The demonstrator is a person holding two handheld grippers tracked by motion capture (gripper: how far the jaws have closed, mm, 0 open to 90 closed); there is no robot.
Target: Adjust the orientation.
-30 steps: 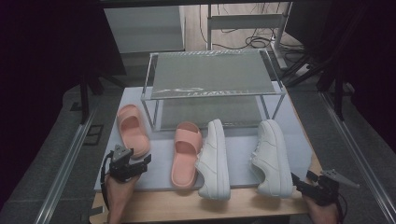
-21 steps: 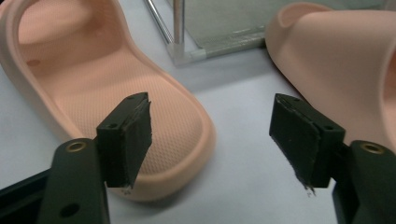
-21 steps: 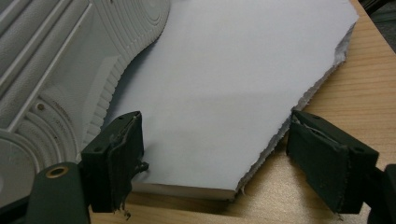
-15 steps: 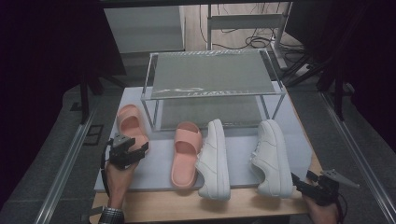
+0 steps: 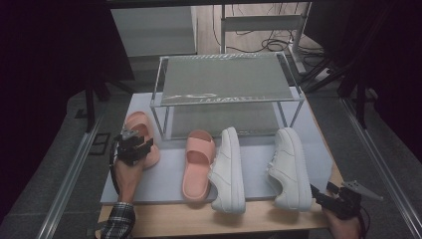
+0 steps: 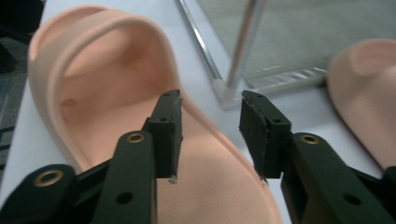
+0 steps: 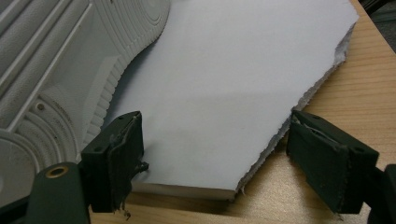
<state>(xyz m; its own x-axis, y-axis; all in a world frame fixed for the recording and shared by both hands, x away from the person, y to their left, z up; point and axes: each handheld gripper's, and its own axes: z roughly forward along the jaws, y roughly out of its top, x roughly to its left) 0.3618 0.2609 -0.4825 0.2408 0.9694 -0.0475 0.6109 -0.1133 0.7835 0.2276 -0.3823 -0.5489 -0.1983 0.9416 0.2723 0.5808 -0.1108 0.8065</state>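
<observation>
Two pink slides lie on a white board: one at the left point(image 5: 141, 130), one nearer the middle point(image 5: 199, 164). My left gripper point(image 5: 136, 145) hovers over the left slide's heel. In the left gripper view its jaws point(image 6: 212, 134) straddle the right rim of that slide point(image 6: 116, 88), one pad over the footbed and one outside. They have just been closing, but neither pad presses on the rim. Two white sneakers point(image 5: 229, 169) point(image 5: 291, 167) lie to the right. My right gripper point(image 5: 318, 193) rests wide open at the board's front right corner point(image 7: 224, 93), beside a sneaker's sole point(image 7: 51, 70).
A two-tier metal and glass shoe rack point(image 5: 226, 79) stands at the back of the board, and its corner post point(image 6: 238, 51) is close beyond my left jaws. The second slide point(image 6: 364, 93) lies to their right. Wooden table edge point(image 5: 259, 219) runs along the front.
My left hand has moved away from the person and onto the left slide's heel. The right hand and all the shoes have stayed put.
</observation>
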